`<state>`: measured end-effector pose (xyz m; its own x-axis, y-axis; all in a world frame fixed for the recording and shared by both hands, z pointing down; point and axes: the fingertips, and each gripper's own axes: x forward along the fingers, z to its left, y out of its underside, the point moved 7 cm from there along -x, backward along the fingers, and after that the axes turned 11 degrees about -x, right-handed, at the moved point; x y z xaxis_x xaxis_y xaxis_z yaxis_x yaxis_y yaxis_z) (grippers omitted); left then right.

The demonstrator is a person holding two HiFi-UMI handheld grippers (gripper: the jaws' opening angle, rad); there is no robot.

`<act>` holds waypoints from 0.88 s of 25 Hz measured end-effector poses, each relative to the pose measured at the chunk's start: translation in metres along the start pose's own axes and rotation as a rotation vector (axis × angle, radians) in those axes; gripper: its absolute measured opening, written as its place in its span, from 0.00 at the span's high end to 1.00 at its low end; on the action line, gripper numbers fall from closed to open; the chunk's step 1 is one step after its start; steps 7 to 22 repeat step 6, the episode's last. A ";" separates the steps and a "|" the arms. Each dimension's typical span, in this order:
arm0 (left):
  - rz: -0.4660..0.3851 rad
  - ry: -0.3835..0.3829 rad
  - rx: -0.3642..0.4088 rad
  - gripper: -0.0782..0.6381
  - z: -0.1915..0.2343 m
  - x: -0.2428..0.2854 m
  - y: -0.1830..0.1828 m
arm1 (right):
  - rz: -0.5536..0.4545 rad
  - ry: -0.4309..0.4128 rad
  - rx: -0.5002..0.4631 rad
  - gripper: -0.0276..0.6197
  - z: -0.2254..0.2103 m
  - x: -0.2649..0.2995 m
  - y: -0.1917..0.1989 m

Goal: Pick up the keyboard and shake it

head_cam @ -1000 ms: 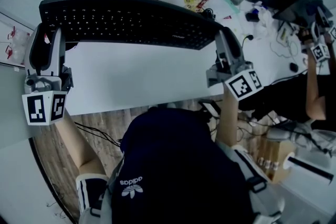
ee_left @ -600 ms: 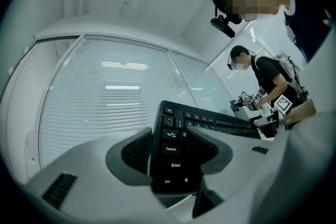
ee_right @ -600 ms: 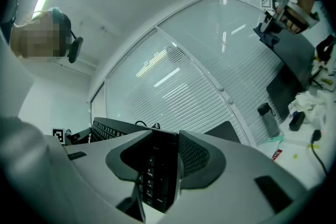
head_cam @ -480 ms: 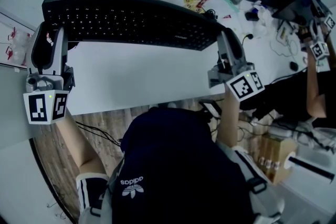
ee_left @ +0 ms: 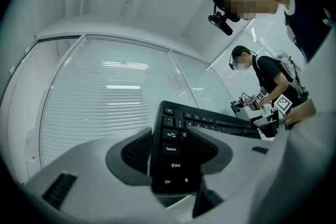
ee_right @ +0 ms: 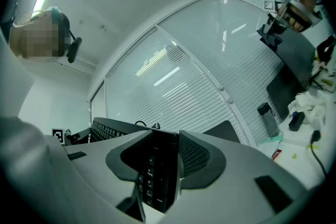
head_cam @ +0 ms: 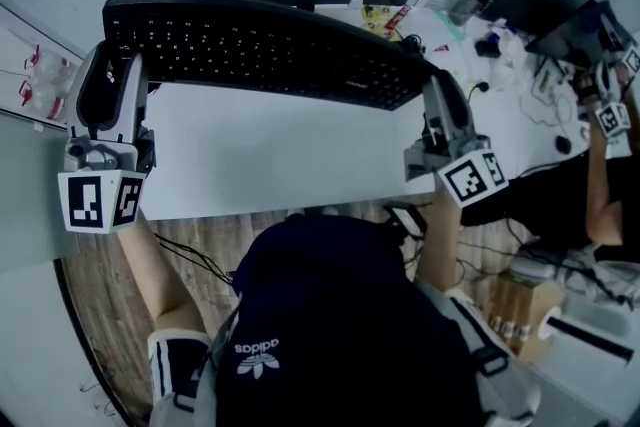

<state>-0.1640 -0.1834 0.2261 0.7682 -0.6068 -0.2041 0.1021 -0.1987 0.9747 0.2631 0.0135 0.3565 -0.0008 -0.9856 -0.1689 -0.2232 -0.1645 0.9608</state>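
The long black full-size keyboard (head_cam: 260, 50) hangs clear of the white desk top (head_cam: 260, 155), carried between the two tools. The pick-up looks done, and the shaking step is in hand or about to begin.

The left gripper (head_cam: 108, 70) is clamped on the keyboard's left end. In the left gripper view the Tab, Caps Lock, Shift and Ctrl keys sit right between its grey jaws, which press on the key face and the underside. The right gripper (head_cam: 435, 90) pinches the opposite end, with the number-pad column between its jaws. Those jaws stand only as far apart as the board is thick.

The keyboard spans from one tool to the other, just ahead of both and above the desk beneath them.

The next move, as I judge it, calls for quick matched strokes of both hands, with both grips kept firm so that neither end slides out.
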 end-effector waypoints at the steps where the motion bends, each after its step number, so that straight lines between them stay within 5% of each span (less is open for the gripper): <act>1: 0.004 0.002 -0.001 0.61 0.000 0.000 0.000 | 0.001 0.002 0.002 0.74 0.000 -0.001 0.000; 22: 0.010 0.003 -0.010 0.61 0.004 -0.002 0.001 | 0.005 0.010 -0.006 0.74 0.003 0.001 -0.003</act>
